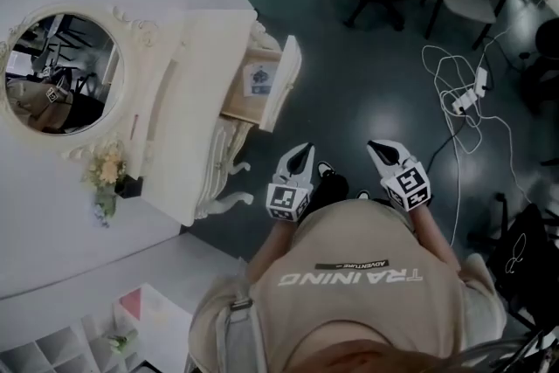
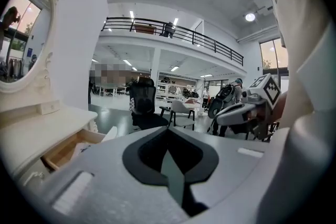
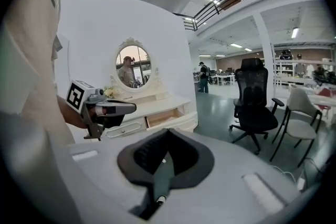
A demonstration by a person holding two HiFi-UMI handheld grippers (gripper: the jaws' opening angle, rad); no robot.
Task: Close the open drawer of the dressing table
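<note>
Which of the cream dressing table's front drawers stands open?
The right-hand drawer in the right gripper view, wooden inside showing; the knobbed drawer beside it sits flush.

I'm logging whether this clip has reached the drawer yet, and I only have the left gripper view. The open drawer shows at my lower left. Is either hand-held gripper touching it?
Observer: No. The head view shows the left hand-held gripper and the right hand-held gripper close to the person's body, both apart from the open drawer.
Reviewer: Is anything inside it?
Observer: Yes, a flat sheet with a dark print lies in it. I cannot tell what it is.
Reviewer: Does the table have other drawers?
Observer: The right gripper view shows a closed drawer beside the open one.
</note>
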